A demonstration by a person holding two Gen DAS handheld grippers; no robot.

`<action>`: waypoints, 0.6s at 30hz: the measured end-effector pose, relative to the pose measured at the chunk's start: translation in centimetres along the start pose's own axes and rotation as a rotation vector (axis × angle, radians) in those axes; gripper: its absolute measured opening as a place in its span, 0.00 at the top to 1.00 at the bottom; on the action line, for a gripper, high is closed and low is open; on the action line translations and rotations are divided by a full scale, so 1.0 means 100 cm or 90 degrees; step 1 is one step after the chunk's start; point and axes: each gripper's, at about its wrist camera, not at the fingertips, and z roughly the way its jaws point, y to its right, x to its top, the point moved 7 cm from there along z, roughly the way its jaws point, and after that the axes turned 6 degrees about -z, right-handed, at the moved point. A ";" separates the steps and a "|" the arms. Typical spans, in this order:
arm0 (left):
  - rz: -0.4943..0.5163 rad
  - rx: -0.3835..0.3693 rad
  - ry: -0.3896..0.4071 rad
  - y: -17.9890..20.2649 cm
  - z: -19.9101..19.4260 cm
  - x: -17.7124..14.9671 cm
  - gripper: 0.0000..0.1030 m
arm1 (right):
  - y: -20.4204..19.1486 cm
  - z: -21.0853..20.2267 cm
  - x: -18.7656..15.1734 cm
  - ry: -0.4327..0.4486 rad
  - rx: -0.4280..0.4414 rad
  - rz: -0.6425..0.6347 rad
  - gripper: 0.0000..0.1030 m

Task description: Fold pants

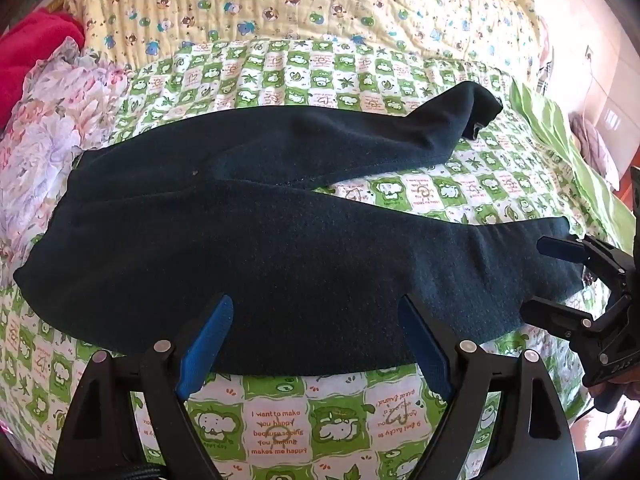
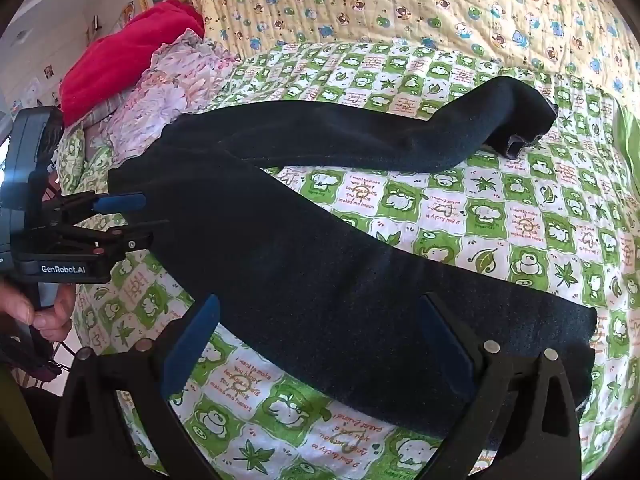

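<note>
Dark navy pants (image 1: 260,248) lie spread on a green-and-white checked sheet (image 1: 280,428), waist to the left, two legs splayed to the right. My left gripper (image 1: 316,304) is open and empty, its blue pads over the near edge of the near leg. My right gripper (image 2: 320,312) is open and empty, hovering over the near leg's lower part (image 2: 400,320). The far leg's cuff (image 2: 516,120) is curled up. The left gripper also shows in the right wrist view (image 2: 132,220), and the right gripper in the left wrist view (image 1: 548,276) by the near cuff.
A yellow quilt with bear print (image 1: 320,4) covers the bed behind. A floral pillow (image 1: 52,120) and a red cloth (image 1: 36,52) lie at the left by the waist. A green fabric strip (image 1: 560,136) lies at the right edge.
</note>
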 end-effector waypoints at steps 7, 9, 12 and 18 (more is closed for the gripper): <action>-0.007 -0.003 -0.002 -0.001 0.001 0.000 0.17 | -0.001 0.000 0.004 0.001 0.002 0.006 0.04; -0.007 -0.004 -0.003 -0.001 0.001 0.000 0.17 | 0.000 -0.001 0.005 0.001 0.004 0.006 0.04; -0.008 -0.004 -0.003 -0.001 0.001 -0.001 0.17 | 0.002 0.000 0.005 0.000 0.003 0.005 0.04; -0.010 -0.006 -0.003 -0.001 0.001 -0.002 0.17 | 0.002 -0.001 0.003 -0.001 -0.002 -0.001 0.04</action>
